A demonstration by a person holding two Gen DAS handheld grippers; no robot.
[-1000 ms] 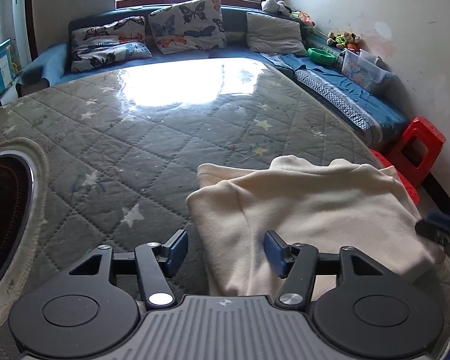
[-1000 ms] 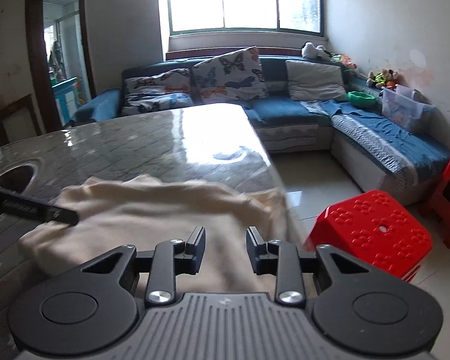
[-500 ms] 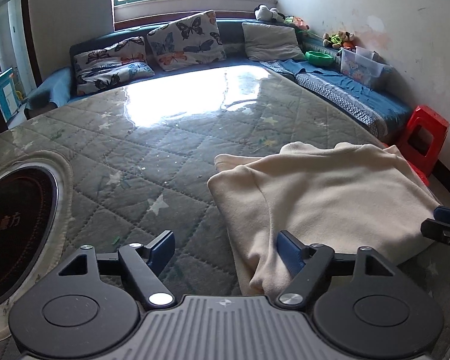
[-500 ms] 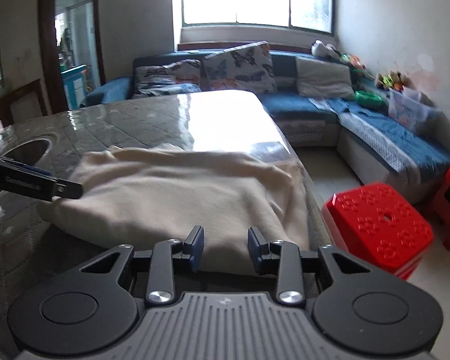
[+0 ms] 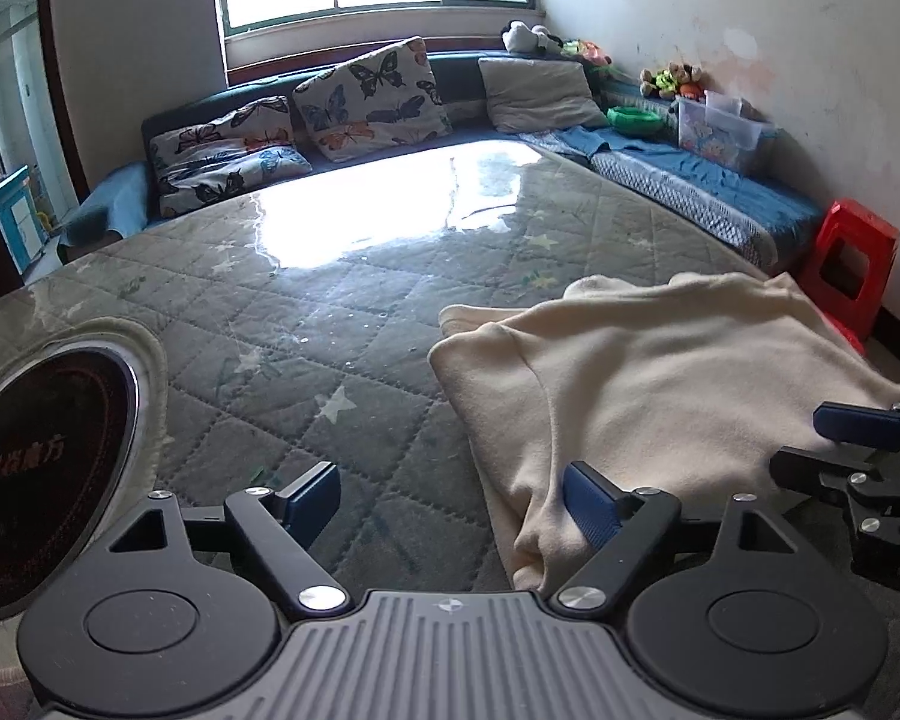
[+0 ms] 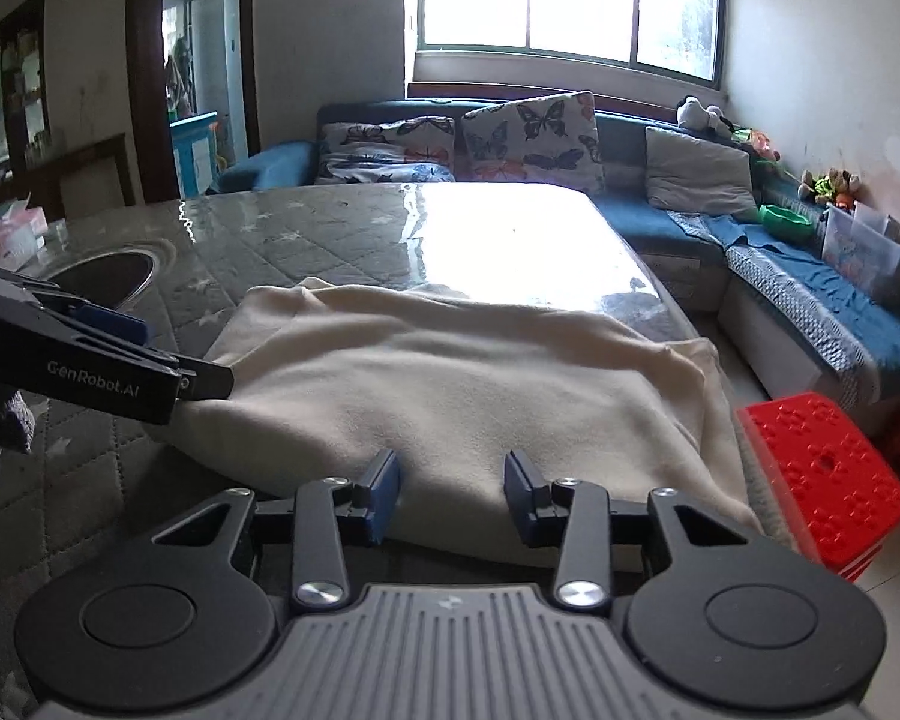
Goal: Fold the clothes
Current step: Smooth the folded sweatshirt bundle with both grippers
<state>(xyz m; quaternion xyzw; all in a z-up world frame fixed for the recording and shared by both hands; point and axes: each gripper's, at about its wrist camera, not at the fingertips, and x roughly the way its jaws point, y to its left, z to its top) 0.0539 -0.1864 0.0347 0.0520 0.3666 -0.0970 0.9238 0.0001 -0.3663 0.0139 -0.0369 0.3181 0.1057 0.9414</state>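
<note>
A cream garment (image 5: 660, 384) lies folded on the quilted, glass-topped table (image 5: 342, 312), near its right edge. My left gripper (image 5: 450, 501) is at the garment's near-left corner. Its jaws are opening wide, and a fold of that corner sits just inside the right finger without being pressed. My right gripper (image 6: 453, 495) faces the garment's (image 6: 450, 384) near edge, jaws opening, with the cloth just past the tips and nothing pinched. Each gripper shows in the other's view: the right gripper (image 5: 834, 447) at the far right, the left gripper (image 6: 168, 354) at the cloth's left side.
A round hob (image 5: 42, 468) is set into the table on the left. A red stool (image 6: 822, 474) stands on the floor beside the table's right edge. A blue sofa (image 6: 630, 144) with cushions runs along the far and right walls. A pink tissue box (image 6: 18, 228) sits far left.
Both grippers have drawn back toward the garment's near edge and their jaws have widened. The left gripper has slid left, so the cloth now lies mostly to its right.
</note>
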